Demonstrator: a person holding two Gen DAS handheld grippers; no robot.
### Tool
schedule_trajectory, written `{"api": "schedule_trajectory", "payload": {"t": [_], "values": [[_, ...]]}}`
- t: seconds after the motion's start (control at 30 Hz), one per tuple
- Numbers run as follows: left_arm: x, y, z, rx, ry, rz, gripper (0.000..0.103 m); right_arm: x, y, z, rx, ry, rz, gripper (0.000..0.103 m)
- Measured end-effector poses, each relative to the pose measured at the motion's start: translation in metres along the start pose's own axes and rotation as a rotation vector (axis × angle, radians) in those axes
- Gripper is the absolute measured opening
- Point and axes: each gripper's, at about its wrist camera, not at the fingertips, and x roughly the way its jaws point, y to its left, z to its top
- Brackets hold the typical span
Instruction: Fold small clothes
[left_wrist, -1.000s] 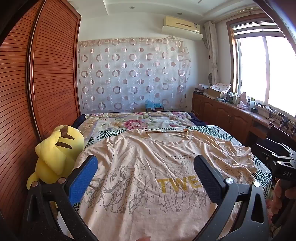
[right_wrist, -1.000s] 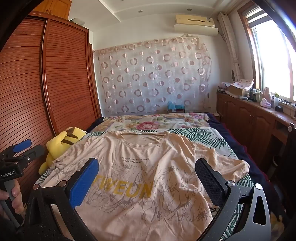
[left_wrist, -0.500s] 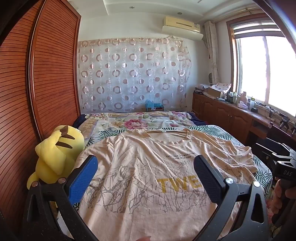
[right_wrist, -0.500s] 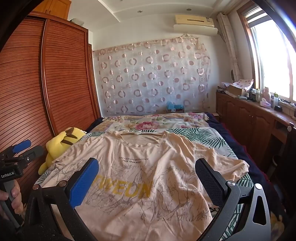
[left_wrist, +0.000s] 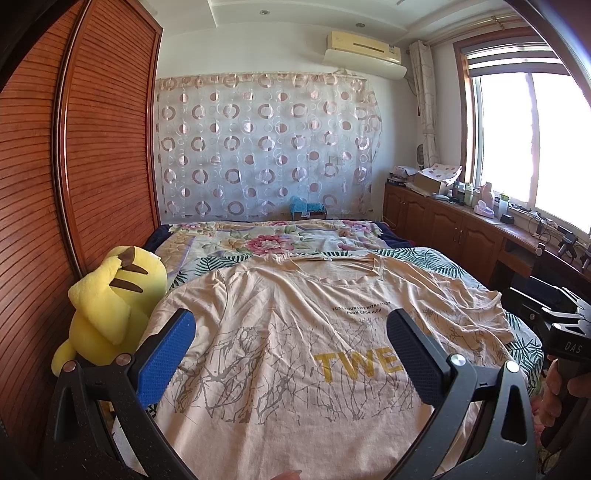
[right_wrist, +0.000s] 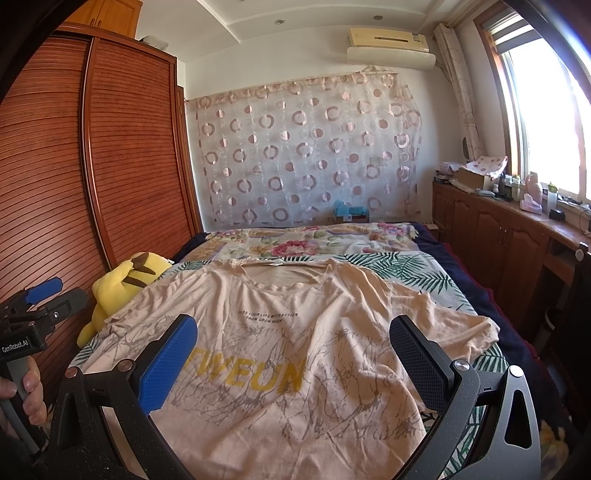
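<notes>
Both claws released w/ nothing held, left gripper (left_wrist: 288, 354) & right gripper (right_wrist: 291, 358) above flat tee (left_wrist: 295, 325): pinch sleeves (right_wrist: 461, 328) first, probably, fold inward evenly.

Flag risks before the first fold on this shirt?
1. The peach printed T-shirt lies wrinkled, its right sleeve bunched; folding now may lock in creases.
2. The yellow plush toy touches the left sleeve and could snag it.
Both the left gripper and right gripper are open, holding nothing.
</notes>
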Motion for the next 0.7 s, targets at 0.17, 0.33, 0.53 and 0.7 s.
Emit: {"api": "schedule_trajectory", "payload": {"t": [0.17,0.33,0.53,0.7], "values": [[0.016,0.016,-0.008,-0.019,0.042,0.028,0.103,0.012,0.001,-0.004,-0.003,0.030,0.015,0.103],[0.035,0.046,-0.019,-0.038,0.095,0.064,0.103,0.031,0.002,-0.009,-0.009,0.070,0.035,0.103],[0.052,0.083,-0.028,-0.057,0.158,0.118,0.103,0.058,0.009,-0.009,-0.055,0.126,0.032,0.103],[0.061,0.111,-0.033,-0.065,0.183,0.154,0.103,0.080,0.016,-0.011,-0.088,0.171,0.053,0.103]]}}
